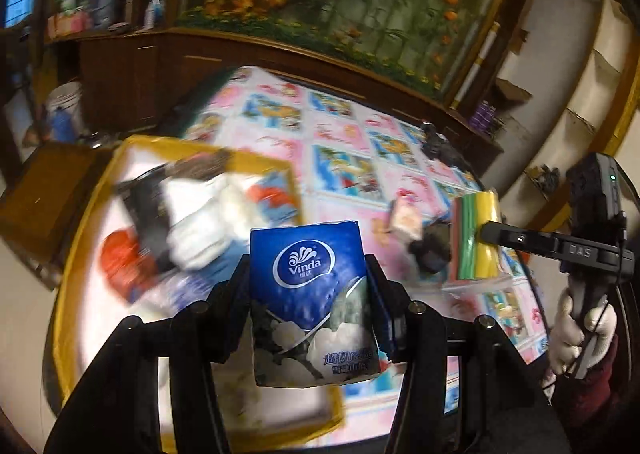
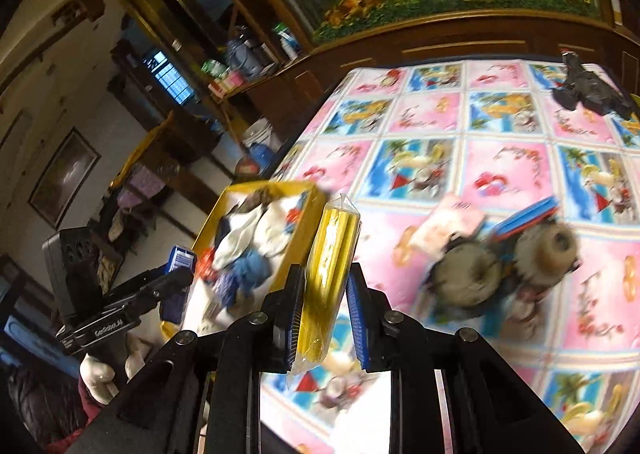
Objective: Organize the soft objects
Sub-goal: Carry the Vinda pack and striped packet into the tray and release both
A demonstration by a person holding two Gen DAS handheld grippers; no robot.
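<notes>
Transfer step judged in hand: blue tissue pack is held in left claw over yellow-rimmed box, wrapped cloth pack is pinched in right claw beside it; lowering, then release inside, is called for.

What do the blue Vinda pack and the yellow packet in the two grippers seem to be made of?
Blue Vinda pack: probably paper tissues in thin glossy plastic film; the printed wrap shines and dents softly between the left gripper pads.
Yellow packet: clear crinkly plastic sleeve with a sealed, pointed top edge; inside, flat yellow, green and pink layers, perhaps cloths or sponges. The right gripper holds it.
</notes>
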